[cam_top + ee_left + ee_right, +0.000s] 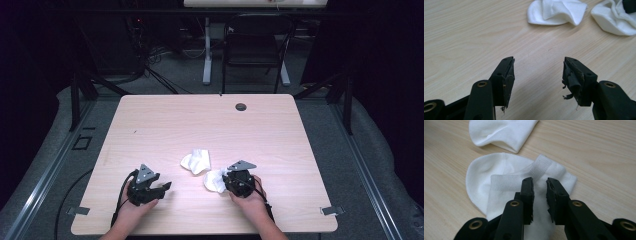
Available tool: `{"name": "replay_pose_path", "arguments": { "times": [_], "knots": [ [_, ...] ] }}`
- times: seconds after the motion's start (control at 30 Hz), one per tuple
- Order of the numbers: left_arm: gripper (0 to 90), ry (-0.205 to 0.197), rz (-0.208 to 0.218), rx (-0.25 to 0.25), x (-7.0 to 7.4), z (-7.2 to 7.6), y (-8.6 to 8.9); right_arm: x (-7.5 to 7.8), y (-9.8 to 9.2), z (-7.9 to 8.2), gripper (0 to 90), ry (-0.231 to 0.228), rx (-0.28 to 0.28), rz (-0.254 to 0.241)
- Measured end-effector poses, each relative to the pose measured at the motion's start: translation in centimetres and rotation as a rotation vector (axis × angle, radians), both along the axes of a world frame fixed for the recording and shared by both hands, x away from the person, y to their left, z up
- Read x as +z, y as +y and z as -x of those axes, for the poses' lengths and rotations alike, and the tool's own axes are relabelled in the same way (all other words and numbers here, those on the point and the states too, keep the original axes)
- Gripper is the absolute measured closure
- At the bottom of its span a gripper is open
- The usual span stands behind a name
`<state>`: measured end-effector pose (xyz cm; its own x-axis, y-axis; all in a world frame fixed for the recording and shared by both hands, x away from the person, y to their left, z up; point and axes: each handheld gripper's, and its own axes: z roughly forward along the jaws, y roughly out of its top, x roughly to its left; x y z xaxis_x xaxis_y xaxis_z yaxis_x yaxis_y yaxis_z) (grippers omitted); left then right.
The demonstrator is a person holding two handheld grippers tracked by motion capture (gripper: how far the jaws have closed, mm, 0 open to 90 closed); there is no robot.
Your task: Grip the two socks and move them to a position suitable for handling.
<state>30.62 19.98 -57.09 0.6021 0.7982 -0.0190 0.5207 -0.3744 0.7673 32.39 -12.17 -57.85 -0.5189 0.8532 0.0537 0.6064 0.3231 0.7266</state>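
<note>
Two white socks lie on the light wooden table [200, 115]. One crumpled sock [196, 161] [556, 11] [501, 131] rests near the table's middle. The other sock [212, 181] [614, 17] [499, 170] lies just right of it, under my right gripper [225, 179] [539, 186]. That gripper's jaws stand over the sock's cuff with a narrow gap between them, and white fabric shows in the gap. My left gripper [165, 186] [539, 67] is open above bare wood, left of both socks, with nothing between its jaws.
A dark round grommet [241, 106] sits near the table's far edge. Beyond the table stand a black chair [255, 45] and a white desk leg [206, 60]. Cables trail off the front left corner.
</note>
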Motion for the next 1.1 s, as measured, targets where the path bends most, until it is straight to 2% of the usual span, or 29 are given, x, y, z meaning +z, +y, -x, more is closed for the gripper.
{"name": "replay_pose_path", "arguments": {
  "times": [0.33, 0.43, 0.53, 0.6, 0.7, 0.73, 0.8, 0.87, 1.0, 1.1],
  "knots": [
    [43.0, 0.007, 0.023, -0.024, 0.3, 0.5, -0.5, 0.1, 1.4, 0.9, 75.9, 0.011, 0.064, 0.001],
    [43.1, 0.002, 0.036, -0.028, 0.4, 0.8, -0.8, 0.1, 1.9, 1.3, 75.4, 0.028, 0.083, -0.008],
    [43.2, -0.003, 0.03, -0.032, 0.5, 1.0, -1.0, 0.1, 2.4, 1.5, 75.0, 0.039, 0.095, -0.02],
    [44.0, -0.011, 0.011, -0.039, 0.6, 1.2, -1.2, 0.3, 3.2, 1.7, 74.4, 0.054, 0.11, -0.02],
    [46.0, -0.006, 0.018, -0.034, 0.6, 1.4, -1.3, 0.3, 3.8, 1.9, 73.9, 0.061, 0.128, -0.021],
    [47.3, 0.001, 0.012, -0.025, 0.6, 1.6, -1.4, 0.3, 4.4, 2.2, 72.3, 0.055, 0.151, -0.012],
    [48.0, -0.001, 0.01, -0.021, 0.6, 1.7, -1.5, 0.4, 4.6, 2.3, 71.6, 0.054, 0.159, 0.006],
    [49.1, -0.009, 0.014, -0.009, 0.7, 2.0, -1.6, 0.7, 5.2, 2.6, 69.6, 0.045, 0.155, 0.009],
    [50.9, -0.014, 0.047, -0.017, 0.9, 2.3, -1.6, 1.3, 5.5, 2.9, 68.2, 0.007, 0.138, 0.019],
    [51.6, -0.018, 0.046, -0.021, 0.9, 2.3, -1.9, 1.7, 5.8, 3.3, 67.9, -0.012, 0.14, 0.022]
  ]
}}
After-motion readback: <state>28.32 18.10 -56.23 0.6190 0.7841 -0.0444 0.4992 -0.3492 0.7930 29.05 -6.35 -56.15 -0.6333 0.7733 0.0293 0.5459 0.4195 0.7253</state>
